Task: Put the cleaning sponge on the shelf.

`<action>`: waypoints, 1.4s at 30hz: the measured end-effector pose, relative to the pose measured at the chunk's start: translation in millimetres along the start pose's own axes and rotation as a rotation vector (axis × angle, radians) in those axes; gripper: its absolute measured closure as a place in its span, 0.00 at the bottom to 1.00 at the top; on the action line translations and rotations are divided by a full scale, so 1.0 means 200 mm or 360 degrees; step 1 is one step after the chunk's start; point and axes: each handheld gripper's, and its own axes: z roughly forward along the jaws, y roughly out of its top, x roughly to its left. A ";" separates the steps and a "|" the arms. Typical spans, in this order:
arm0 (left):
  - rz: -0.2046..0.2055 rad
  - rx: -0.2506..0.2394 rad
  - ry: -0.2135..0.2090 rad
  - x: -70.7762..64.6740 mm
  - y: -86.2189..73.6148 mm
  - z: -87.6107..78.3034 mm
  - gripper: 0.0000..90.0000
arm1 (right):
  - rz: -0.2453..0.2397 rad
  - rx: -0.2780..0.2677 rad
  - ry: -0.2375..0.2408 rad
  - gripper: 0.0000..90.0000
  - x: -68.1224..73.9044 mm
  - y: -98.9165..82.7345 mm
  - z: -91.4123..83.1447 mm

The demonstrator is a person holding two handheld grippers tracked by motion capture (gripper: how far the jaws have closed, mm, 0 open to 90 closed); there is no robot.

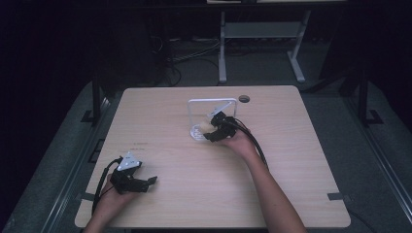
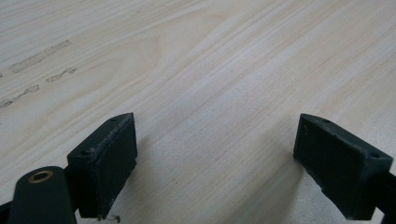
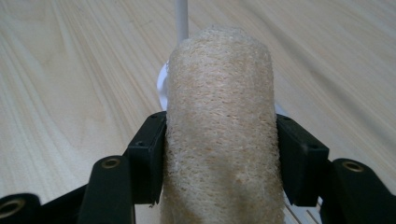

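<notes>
White rack [image 1: 212,103] blocks mid-table [image 1: 291,160] — bare wood elsewhere.

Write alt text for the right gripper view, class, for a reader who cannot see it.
A beige, rough-textured loofah roll stands clamped in the right claw, one black jaw pressing each side. Behind it, a white post rises from the pale wooden table.

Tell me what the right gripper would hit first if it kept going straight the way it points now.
Probably the white wire rack. The right gripper, shut on a beige loofah sponge, points at the rack's upright rod and round white base just ahead. The sponge would touch first; how close it is cannot be judged.
</notes>
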 end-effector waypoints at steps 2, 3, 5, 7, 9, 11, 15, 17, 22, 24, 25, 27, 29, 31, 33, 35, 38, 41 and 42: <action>0.0000 0.0001 0.0000 0.00 0.00 0.00 0.14 | -0.0003 0.0004 -0.0002 0.46 0.00 0.00 0.01; 0.0000 0.0001 0.0000 0.00 0.00 0.00 0.14 | -0.0009 0.0013 -0.0008 0.46 0.00 0.00 0.01; 0.0001 0.0000 -0.0001 0.00 0.00 0.00 0.14 | -0.0002 0.0020 -0.0008 0.46 -0.01 0.00 0.03; 0.0002 0.0000 -0.0001 0.00 0.00 0.00 0.14 | -0.0023 0.0023 -0.0006 0.46 -0.01 0.00 0.04; 0.0001 -0.0004 0.0001 0.00 0.00 0.00 0.14 | -0.0025 0.0031 -0.0003 0.46 -0.01 0.00 0.05; 0.0002 0.0001 -0.0002 0.00 0.00 0.00 0.14 | -0.0032 0.0037 -0.0009 0.46 0.00 0.01 0.06; 0.0003 -0.0002 -0.0001 0.00 0.00 0.00 0.14 | -0.0044 0.0047 -0.0001 0.46 0.01 0.02 0.08; 0.0003 -0.0002 -0.0001 0.00 0.00 0.00 0.14 | -0.0048 0.0052 -0.0002 0.46 0.01 0.02 0.09; 0.0005 -0.0001 0.0000 0.00 0.00 0.00 0.14 | -0.0054 0.0077 -0.0004 0.45 0.01 0.03 0.11; 0.0005 -0.0001 0.0000 0.00 0.00 0.00 0.14 | -0.0057 0.0081 -0.0006 0.45 0.02 0.03 0.12; 0.0004 -0.0003 0.0001 0.00 0.00 0.00 0.14 | -0.0060 0.0080 -0.0009 0.45 0.02 0.03 0.12; 0.0004 -0.0002 0.0000 0.00 0.00 0.00 0.14 | -0.0056 0.0082 -0.0017 0.43 0.02 0.03 0.12; 0.0005 -0.0001 0.0001 0.00 0.00 0.00 0.14 | -0.0057 0.0084 -0.0021 0.43 0.02 0.03 0.13; 0.0005 -0.0001 0.0000 0.00 0.00 0.00 0.14 | -0.0052 0.0088 -0.0022 0.43 0.02 0.03 0.13; 0.0005 -0.0001 0.0000 0.00 0.00 0.00 0.14 | -0.0055 0.0091 -0.0026 0.43 0.02 0.03 0.13; 0.0005 -0.0001 0.0001 0.00 0.00 0.00 0.14 | -0.0053 0.0083 -0.0030 0.40 0.02 0.03 0.12; 0.0001 -0.0006 0.0000 0.00 0.00 0.00 0.14 | -0.0046 0.0069 -0.0028 0.40 0.02 0.04 0.11; 0.0004 -0.0002 0.0000 0.00 0.00 0.00 0.14 | -0.0062 0.0034 -0.0041 0.39 0.03 0.05 0.06; 0.0004 -0.0002 0.0000 0.00 0.00 0.00 0.14 | -0.0062 0.0034 -0.0041 0.39 0.03 0.05 0.06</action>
